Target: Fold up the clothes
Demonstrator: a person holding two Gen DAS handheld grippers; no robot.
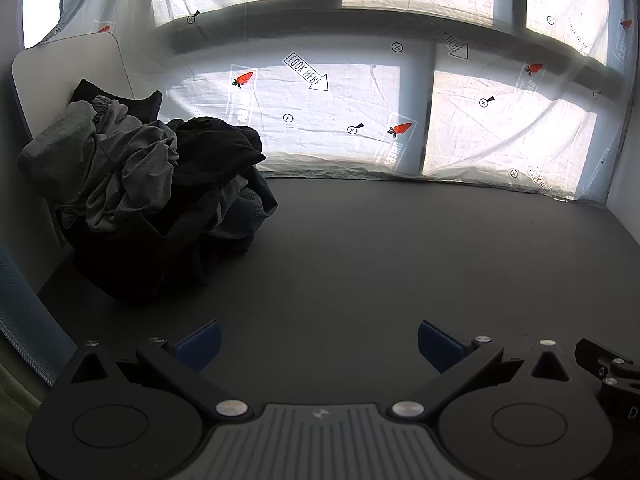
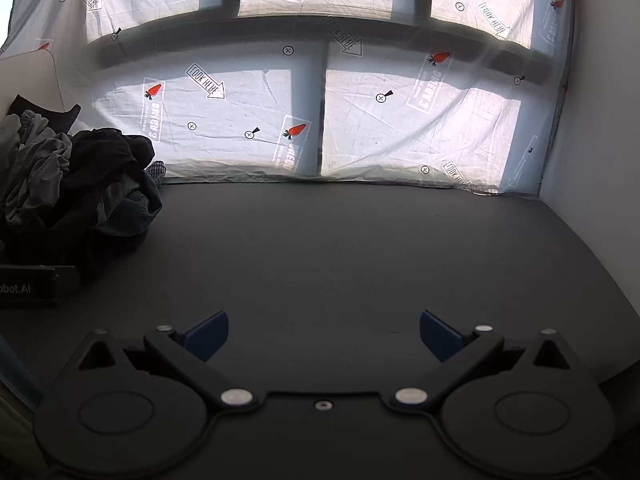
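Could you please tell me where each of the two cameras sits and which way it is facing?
Left wrist: sits on the left gripper, looking forward over its open fingers across the dark table at the clothes pile ahead on the left.
Right wrist: sits on the right gripper, facing the same way; its open fingers show, and the left gripper's body at the left edge.
Shared: table, pile, printed sheet over the window.

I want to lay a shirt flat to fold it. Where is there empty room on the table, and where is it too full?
Most of the dark table is bare: from the open left gripper and right gripper up to the printed sheet at the back, and across to the white wall. The far left corner is crowded by the clothes pile.
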